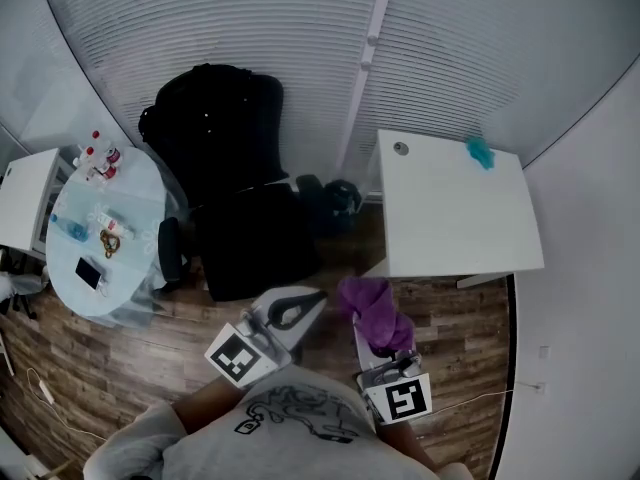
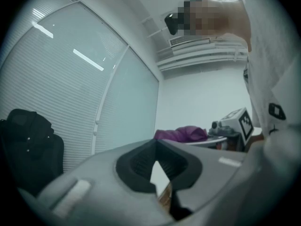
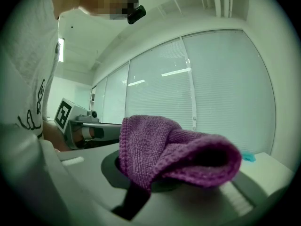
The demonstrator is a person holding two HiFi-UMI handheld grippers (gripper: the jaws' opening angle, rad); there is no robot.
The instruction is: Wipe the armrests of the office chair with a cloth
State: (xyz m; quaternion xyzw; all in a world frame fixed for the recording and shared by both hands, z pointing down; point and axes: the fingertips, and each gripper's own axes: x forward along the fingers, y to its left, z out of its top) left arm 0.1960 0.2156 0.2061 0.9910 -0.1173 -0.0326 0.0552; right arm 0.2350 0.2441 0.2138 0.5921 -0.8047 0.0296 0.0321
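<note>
The black office chair [image 1: 245, 230] stands in front of me, its backrest [image 1: 215, 128] toward the blinds. One armrest [image 1: 170, 252] shows at its left; I cannot make out the other. My right gripper [image 1: 364, 310] is shut on a purple cloth [image 1: 378, 313], held above the floor just right of the chair seat. The cloth [image 3: 174, 154] drapes over the jaws in the right gripper view. My left gripper [image 1: 318, 295] hovers near the seat's front corner, jaws together with nothing in them [image 2: 156, 142]. Neither gripper touches the chair.
A white table [image 1: 455, 208] with a small teal item [image 1: 480, 151] stands to the right. At the left, a round glass table [image 1: 135, 183] carries bottles and a phone [image 1: 88, 272]. Window blinds [image 1: 300, 38] close off the far side. Wooden floor [image 1: 150, 353] lies below.
</note>
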